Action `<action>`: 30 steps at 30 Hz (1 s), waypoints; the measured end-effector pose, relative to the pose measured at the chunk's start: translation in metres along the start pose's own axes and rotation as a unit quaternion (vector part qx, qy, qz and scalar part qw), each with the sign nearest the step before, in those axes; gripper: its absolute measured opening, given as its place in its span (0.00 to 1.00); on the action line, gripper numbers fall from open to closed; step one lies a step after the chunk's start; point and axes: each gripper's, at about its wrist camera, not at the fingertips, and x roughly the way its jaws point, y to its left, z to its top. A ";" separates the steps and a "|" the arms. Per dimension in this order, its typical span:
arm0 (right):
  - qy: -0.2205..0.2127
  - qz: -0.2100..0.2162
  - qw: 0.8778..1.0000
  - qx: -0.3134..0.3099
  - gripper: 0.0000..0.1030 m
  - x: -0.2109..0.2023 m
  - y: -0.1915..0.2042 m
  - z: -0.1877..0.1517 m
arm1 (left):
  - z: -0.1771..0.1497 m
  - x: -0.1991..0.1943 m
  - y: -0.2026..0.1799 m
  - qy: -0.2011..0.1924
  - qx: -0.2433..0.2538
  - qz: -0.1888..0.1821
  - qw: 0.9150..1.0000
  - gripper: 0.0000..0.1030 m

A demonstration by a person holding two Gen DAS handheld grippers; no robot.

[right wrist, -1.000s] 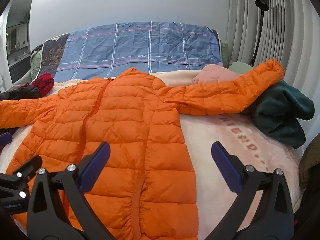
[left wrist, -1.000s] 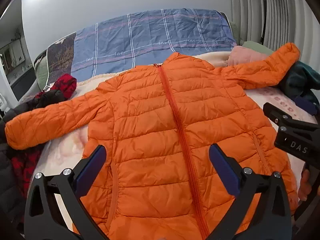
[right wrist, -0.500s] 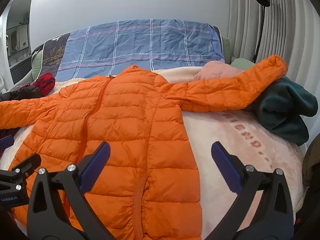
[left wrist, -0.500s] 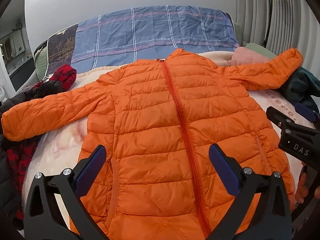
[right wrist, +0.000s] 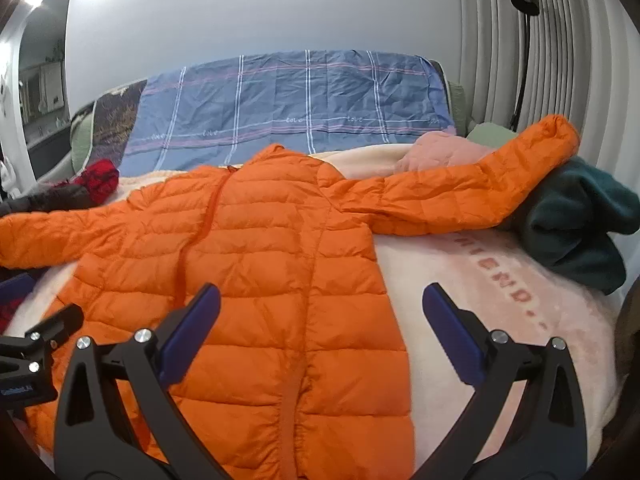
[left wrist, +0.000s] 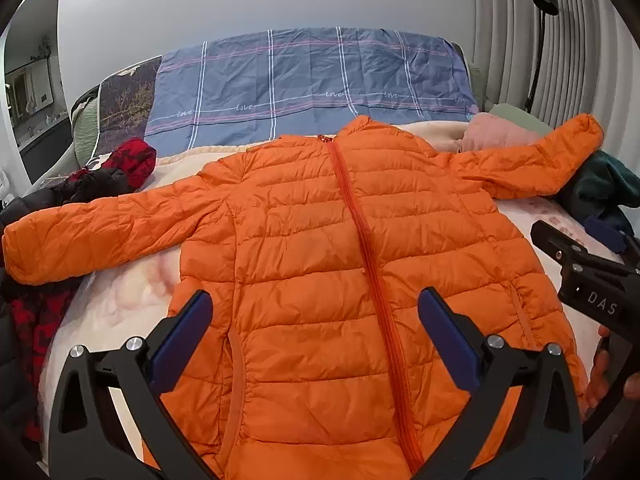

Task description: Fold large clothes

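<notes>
So there's a wide bed covered in a fuzzy pale pink blanket (right wrist: 500,320), with a wrinkled blue plaid sheet (left wrist: 312,80) draped across the head end. Spread flat on the blanket, front side up and zipped shut, is the bright orange quilted puffer jacket (left wrist: 320,248), both sleeves stretched out sideways. Its right-hand sleeve ends up resting on a dark teal fleece bundle (right wrist: 576,224), with a soft pink pillow (right wrist: 444,152) just behind it. Over by the other sleeve's cuff there's a heap of red-and-black checked clothing (left wrist: 120,168). The left tongs (left wrist: 316,336) hang above the lower half of the jacket, blue pads wide apart, nothing between them. The right tongs (right wrist: 320,328) are also spread wide and empty, sitting over the jacket's side edge where it meets bare blanket. A tiny orange zip pull (left wrist: 322,137) sits at the collar.
</notes>
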 end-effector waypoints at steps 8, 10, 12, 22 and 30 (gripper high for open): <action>0.019 0.007 1.000 0.000 0.98 0.007 -0.003 -0.001 | -0.004 0.018 0.079 0.034 -0.113 0.001 0.993 0.83; 0.021 -0.002 1.000 -0.003 0.98 0.010 -0.006 -0.001 | -0.012 0.025 0.128 0.042 -0.171 0.032 0.984 0.82; 0.027 -0.008 1.000 -0.001 0.98 0.014 -0.009 -0.001 | -0.021 0.029 0.168 0.044 -0.220 0.051 0.973 0.83; 0.059 -0.001 0.998 -0.005 0.98 0.037 -0.002 0.000 | -0.049 0.044 0.337 0.020 -0.388 0.101 0.916 0.99; 0.061 0.007 0.997 -0.039 0.98 0.050 0.020 0.013 | -0.045 0.079 0.393 0.020 -0.447 0.114 0.887 0.99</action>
